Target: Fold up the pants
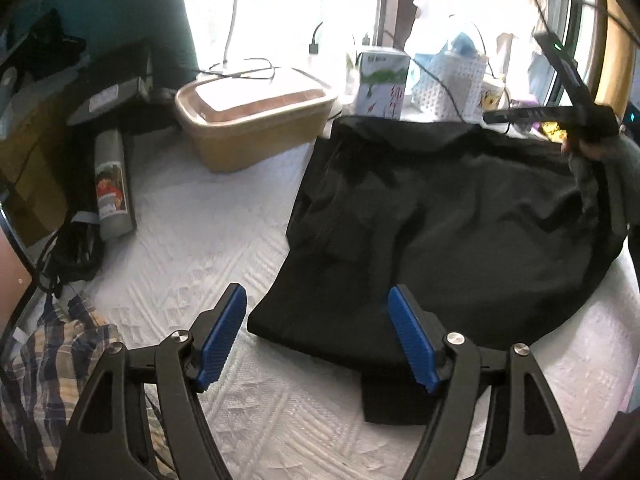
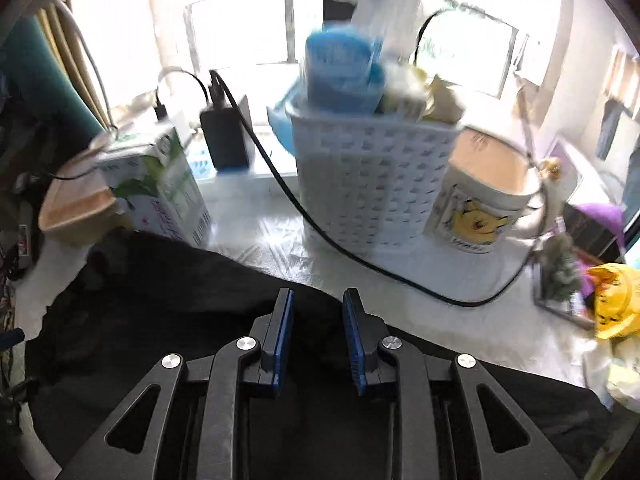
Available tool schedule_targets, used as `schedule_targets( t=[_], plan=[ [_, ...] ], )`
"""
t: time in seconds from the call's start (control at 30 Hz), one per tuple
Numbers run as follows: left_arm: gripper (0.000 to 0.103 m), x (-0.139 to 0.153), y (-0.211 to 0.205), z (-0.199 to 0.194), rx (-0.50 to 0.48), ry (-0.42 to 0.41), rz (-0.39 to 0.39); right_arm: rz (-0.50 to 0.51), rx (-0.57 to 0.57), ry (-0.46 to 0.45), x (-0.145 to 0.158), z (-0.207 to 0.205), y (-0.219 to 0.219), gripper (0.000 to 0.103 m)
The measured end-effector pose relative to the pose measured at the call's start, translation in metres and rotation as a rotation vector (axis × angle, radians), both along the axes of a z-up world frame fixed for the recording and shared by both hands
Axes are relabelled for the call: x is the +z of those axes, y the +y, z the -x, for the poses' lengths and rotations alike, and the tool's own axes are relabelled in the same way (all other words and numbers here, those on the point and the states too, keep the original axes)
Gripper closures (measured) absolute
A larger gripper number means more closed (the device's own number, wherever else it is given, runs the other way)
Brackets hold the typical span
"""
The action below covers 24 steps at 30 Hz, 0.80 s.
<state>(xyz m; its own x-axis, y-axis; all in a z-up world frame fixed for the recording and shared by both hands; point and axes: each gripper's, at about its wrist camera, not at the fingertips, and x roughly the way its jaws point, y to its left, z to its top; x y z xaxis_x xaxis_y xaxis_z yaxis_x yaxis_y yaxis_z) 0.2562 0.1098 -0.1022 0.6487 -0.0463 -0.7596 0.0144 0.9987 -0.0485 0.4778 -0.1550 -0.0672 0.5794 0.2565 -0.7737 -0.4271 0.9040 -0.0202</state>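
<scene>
Black pants [image 1: 440, 216] lie partly folded on a white quilted bed cover [image 1: 192, 248], with one lower end sticking out near me. My left gripper [image 1: 316, 316] is open, its blue pads hovering just above the near edge of the pants, holding nothing. The right gripper shows at the far right of the left wrist view [image 1: 576, 120], over the far edge of the pants. In the right wrist view the right gripper [image 2: 318, 308] is over the black pants [image 2: 160, 320] with a narrow gap between its blue pads and no cloth between them.
A tan lidded box [image 1: 248, 120], a milk carton [image 1: 380, 84] and a white basket [image 2: 368, 184] stand along the window side. A Pooh mug [image 2: 480, 200] and a black cable [image 2: 360, 256] sit beyond the pants. A plaid cloth [image 1: 52, 360] lies at the left.
</scene>
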Motion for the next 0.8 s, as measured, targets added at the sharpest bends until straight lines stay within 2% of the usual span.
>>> schedule_targets(
  t=[0.03,0.07,0.1,0.3,0.43,0.57,0.67,0.7,0.73,0.8],
  plan=[
    [0.029,0.001,-0.001,-0.001,-0.006,-0.001,0.003,-0.012,0.005,-0.005,0.002,0.009,-0.004,0.027],
    [0.029,0.002,-0.001,-0.003,-0.013,-0.001,0.004,-0.030,0.005,-0.017,0.006,0.019,-0.010,0.017],
    [0.029,0.002,-0.002,-0.006,-0.018,0.002,-0.005,-0.048,0.007,-0.030,0.009,0.029,-0.017,0.014],
    [0.029,0.008,-0.013,-0.045,-0.104,-0.002,-0.052,-0.055,0.025,-0.024,-0.001,0.081,-0.035,0.014],
    [0.029,0.011,-0.029,-0.081,-0.167,-0.012,-0.119,-0.094,-0.042,-0.031,-0.002,0.107,-0.066,0.014],
    [0.029,0.004,-0.053,-0.118,-0.239,0.016,-0.213,-0.147,-0.127,-0.020,-0.001,0.132,-0.101,0.014],
    [0.029,-0.010,-0.054,-0.146,-0.195,0.065,-0.295,-0.148,-0.176,-0.007,-0.006,0.155,-0.124,0.014],
    [0.026,-0.016,-0.049,-0.154,-0.164,0.076,-0.330,-0.142,-0.189,-0.001,-0.009,0.163,-0.132,0.014],
    [0.026,-0.015,-0.042,-0.157,-0.142,0.059,-0.320,-0.135,-0.202,0.004,-0.012,0.169,-0.138,0.014],
    [0.027,-0.014,-0.025,-0.159,-0.098,0.092,-0.251,-0.117,-0.223,0.016,-0.018,0.182,-0.150,0.014]
  ],
)
